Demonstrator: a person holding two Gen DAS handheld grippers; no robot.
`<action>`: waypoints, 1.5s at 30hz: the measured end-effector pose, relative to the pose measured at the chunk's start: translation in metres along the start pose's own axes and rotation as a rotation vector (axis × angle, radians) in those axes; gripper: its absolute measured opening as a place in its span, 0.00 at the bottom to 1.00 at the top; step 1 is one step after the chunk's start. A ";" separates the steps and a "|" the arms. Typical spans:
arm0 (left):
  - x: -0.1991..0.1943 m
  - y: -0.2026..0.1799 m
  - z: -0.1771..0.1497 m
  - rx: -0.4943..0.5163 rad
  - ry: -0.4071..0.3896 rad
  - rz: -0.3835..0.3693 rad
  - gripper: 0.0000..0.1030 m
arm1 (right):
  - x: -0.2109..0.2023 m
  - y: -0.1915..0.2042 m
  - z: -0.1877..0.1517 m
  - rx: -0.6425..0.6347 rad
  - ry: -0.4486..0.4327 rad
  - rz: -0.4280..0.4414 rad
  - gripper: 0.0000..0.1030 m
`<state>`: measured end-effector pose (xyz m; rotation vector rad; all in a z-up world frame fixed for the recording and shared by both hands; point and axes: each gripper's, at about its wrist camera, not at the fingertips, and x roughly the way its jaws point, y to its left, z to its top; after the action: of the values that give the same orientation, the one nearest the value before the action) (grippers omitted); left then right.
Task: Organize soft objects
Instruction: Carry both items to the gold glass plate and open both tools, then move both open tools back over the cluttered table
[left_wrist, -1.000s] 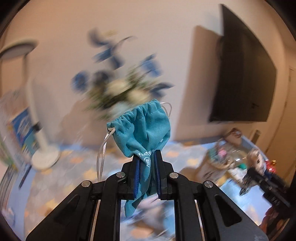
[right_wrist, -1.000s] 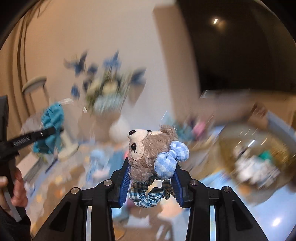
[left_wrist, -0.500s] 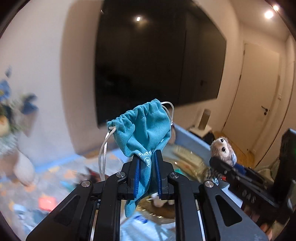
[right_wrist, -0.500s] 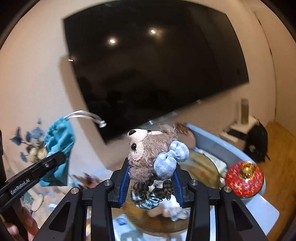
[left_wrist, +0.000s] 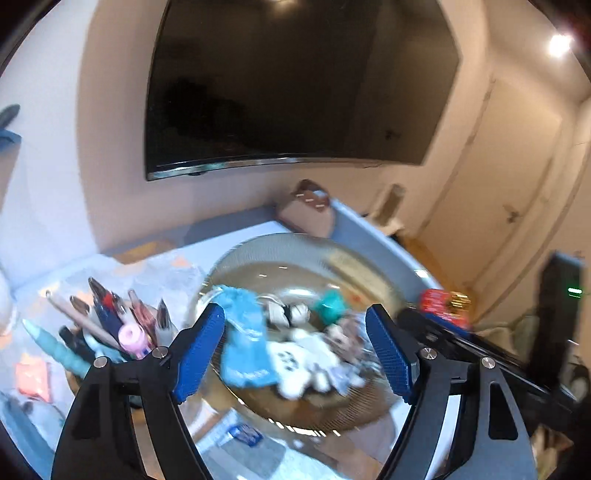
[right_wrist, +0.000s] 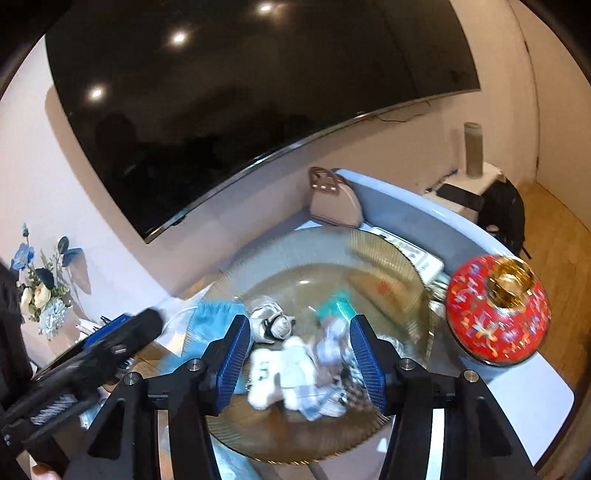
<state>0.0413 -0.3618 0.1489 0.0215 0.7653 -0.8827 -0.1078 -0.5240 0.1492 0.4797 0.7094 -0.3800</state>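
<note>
Two tools hang over the big gold platter (right_wrist: 391, 266) on the counter (right_wrist: 546, 391), both spread wide and gripping nothing: the left tool (left_wrist: 295, 354) and the right tool (right_wrist: 301, 356). The teal pouch (left_wrist: 243, 343) lies on the platter's left side, partly over the rim, beside a heap of soft toys (right_wrist: 295, 373); motion blur keeps me from counting them, though one may be the little bear. Only the left view shows one holder of pens (left_wrist: 110, 325) left of the platter. Only the right view shows one bunch of blue flowers (right_wrist: 40, 288) at the wall. One red patterned jar (right_wrist: 498, 308) stands at the platter's right edge, and one beige handbag (right_wrist: 334, 201) sits behind.
</note>
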 end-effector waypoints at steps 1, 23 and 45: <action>-0.008 0.000 -0.002 0.006 -0.006 -0.018 0.75 | -0.002 -0.002 -0.001 0.005 -0.003 0.000 0.53; -0.280 0.126 -0.101 -0.134 -0.320 0.451 0.97 | -0.064 0.183 -0.103 -0.373 -0.022 0.353 0.54; -0.234 0.311 -0.260 -0.672 -0.127 0.532 0.96 | 0.044 0.229 -0.228 -0.452 0.215 0.410 0.74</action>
<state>0.0135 0.0846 0.0114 -0.4044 0.8509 -0.0955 -0.0859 -0.2193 0.0342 0.2264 0.8537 0.2201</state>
